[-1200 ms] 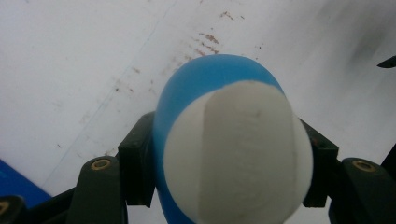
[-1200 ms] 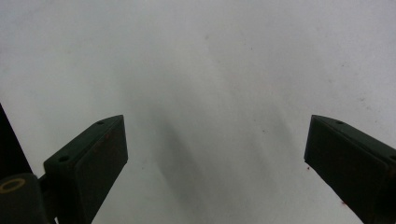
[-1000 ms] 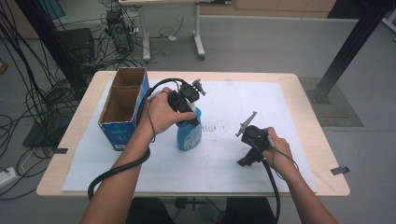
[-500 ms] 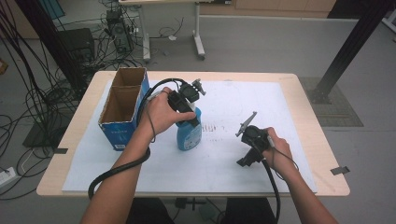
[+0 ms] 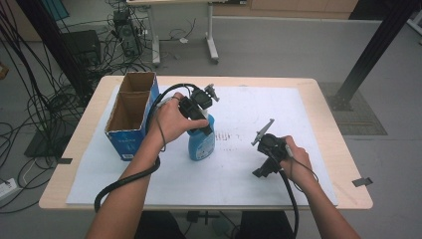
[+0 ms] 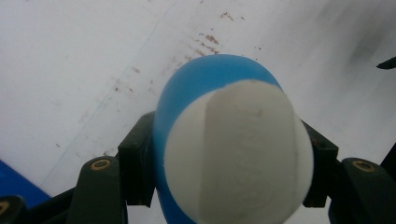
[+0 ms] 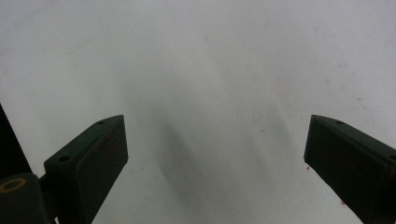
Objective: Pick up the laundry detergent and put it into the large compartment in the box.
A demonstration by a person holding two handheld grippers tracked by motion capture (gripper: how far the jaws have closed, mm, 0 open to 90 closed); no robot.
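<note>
Now left claw [image 6: 229,177] pinching blue bottle [image 5: 201,142] (upright on paper); right claw [image 7: 215,158] spread wide.

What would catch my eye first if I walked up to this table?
Probably the blue bottle with its white cap, standing upright near the middle of the white sheet, clamped by the left tool from above. Just left of it sits an open cardboard box with blue sides. To the right, the right tool rests wide open over bare paper, holding nothing.
</note>
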